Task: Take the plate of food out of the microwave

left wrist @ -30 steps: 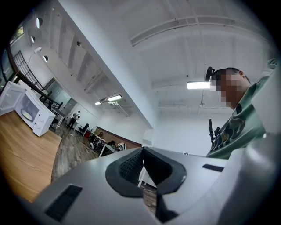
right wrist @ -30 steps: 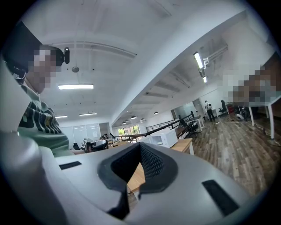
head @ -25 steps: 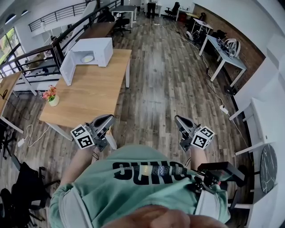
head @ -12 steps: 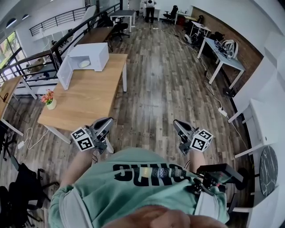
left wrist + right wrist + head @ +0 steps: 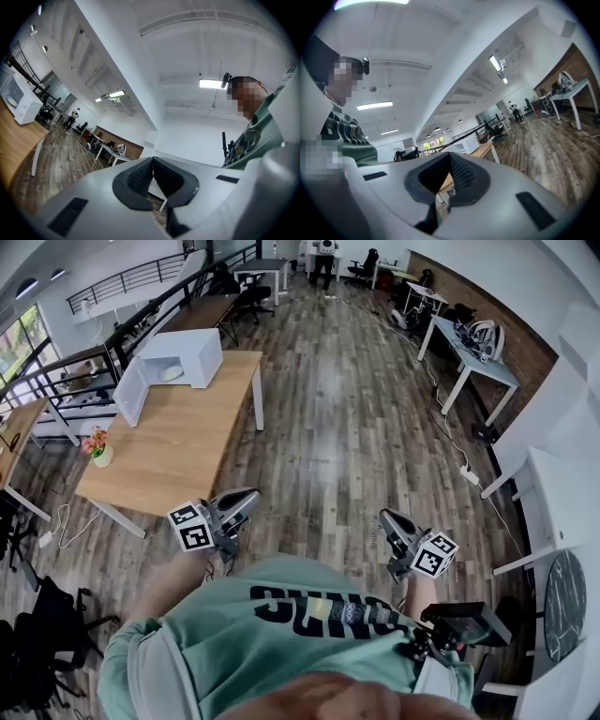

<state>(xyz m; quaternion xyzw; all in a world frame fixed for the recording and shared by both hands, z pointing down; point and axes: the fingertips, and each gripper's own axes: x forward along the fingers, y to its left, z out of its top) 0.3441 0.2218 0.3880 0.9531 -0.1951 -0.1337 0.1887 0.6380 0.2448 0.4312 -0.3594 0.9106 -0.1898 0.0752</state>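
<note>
A white microwave (image 5: 178,360) stands at the far end of a wooden table (image 5: 178,442), its door (image 5: 129,392) swung open to the left. Inside it a pale plate (image 5: 171,373) shows; the food on it is too small to make out. The microwave (image 5: 16,96) also appears far left in the left gripper view. My left gripper (image 5: 246,498) is shut and empty, held off the table's near corner. To the right, my right gripper (image 5: 385,519) is shut and empty over the floor. Both are far from the microwave.
A small pot of pink flowers (image 5: 98,447) sits on the table's left edge. Black chairs (image 5: 37,643) stand at the lower left. White desks (image 5: 469,348) line the right wall, and wood floor (image 5: 347,427) lies between them and the table. A person (image 5: 326,251) stands far back.
Both grippers have sunk lower in the head view and the table and microwave sit a little farther off; the jaws stay shut.
</note>
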